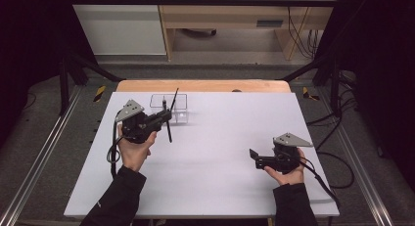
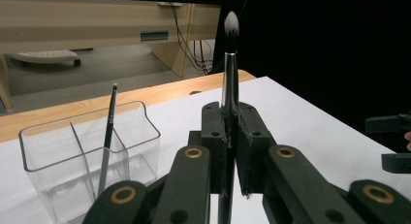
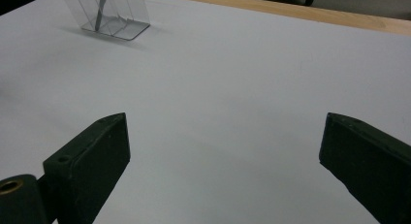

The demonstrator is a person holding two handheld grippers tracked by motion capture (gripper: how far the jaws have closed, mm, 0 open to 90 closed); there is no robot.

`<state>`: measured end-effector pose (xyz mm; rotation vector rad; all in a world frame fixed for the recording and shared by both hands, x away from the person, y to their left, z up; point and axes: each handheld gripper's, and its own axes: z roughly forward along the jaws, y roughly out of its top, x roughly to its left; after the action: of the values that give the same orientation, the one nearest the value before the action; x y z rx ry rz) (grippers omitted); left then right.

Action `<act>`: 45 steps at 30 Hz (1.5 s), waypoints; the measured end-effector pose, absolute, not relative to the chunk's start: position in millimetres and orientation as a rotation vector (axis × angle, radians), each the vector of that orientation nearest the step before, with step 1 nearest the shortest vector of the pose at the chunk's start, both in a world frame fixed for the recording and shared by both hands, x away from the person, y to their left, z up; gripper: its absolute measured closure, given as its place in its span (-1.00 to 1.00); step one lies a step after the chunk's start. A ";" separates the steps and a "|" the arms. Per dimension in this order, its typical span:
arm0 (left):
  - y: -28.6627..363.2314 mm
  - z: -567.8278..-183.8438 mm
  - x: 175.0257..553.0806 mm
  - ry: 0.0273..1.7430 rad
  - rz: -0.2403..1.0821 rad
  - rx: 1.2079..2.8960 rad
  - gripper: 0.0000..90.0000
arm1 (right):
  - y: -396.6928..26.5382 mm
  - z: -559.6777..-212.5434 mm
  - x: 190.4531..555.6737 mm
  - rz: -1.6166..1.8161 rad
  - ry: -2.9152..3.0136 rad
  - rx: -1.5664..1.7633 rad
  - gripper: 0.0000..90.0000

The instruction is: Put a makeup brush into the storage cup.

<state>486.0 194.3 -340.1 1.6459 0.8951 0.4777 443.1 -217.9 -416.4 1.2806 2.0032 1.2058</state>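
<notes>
My left gripper (image 1: 165,118) (image 2: 230,115) is shut on a black-handled makeup brush (image 1: 169,133) (image 2: 229,73). The brush stands upright with its white-tipped bristles on top. It hangs just in front of a clear divided organiser (image 1: 155,101) (image 2: 143,136) (image 3: 138,10) at the back left of the white board. A thin dark brush (image 1: 175,96) (image 2: 109,132) leans inside the organiser. My right gripper (image 1: 253,157) (image 3: 225,151) is held low over the board's right front. It is open, with nothing between its wide-set jaws.
The white board (image 1: 215,138) lies on a wooden table whose edge (image 1: 200,85) shows at the back. Black frame posts and cables (image 1: 337,113) flank the sides. A wooden desk (image 1: 220,20) stands beyond.
</notes>
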 end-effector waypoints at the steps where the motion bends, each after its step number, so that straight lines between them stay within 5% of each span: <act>1: 193.5 -339.6 487.0 0.894 0.471 1.646 0.85 | -218.5 -416.1 443.0 1.215 2.000 1.285 -0.89; 45: 188.0 -323.1 533.9 0.928 0.519 1.678 0.85 | -217.7 -417.7 444.0 1.211 1.999 1.293 -0.92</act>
<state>533.9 188.0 -323.1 1.6780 0.9277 0.5189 444.0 -217.7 -417.7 1.2931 1.9994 1.2112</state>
